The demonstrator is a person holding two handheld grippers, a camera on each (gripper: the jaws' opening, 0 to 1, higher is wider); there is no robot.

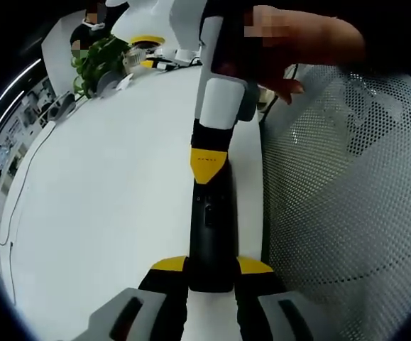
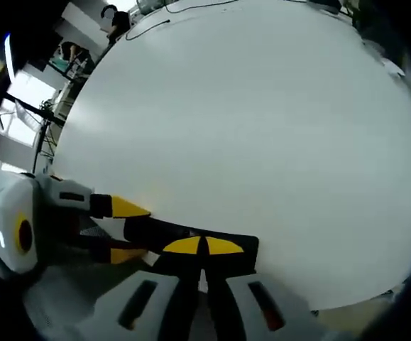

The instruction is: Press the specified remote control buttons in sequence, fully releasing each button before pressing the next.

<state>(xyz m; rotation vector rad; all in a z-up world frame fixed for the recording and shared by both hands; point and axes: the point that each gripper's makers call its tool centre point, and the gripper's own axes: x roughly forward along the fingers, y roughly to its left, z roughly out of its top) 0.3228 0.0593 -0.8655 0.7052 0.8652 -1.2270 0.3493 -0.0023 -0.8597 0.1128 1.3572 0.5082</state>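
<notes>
Each handheld gripper, the left gripper (image 1: 212, 273) and the right gripper (image 2: 204, 246), had light grey jaw blocks with dark slots, black inner faces and yellow tips, while beside the right gripper the other showed a white housing ringed with yellow.

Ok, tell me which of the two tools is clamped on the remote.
The left tool: its jaws straddle the black remote at its end. The right tool, jaws shut, just points at its buttons.
</notes>
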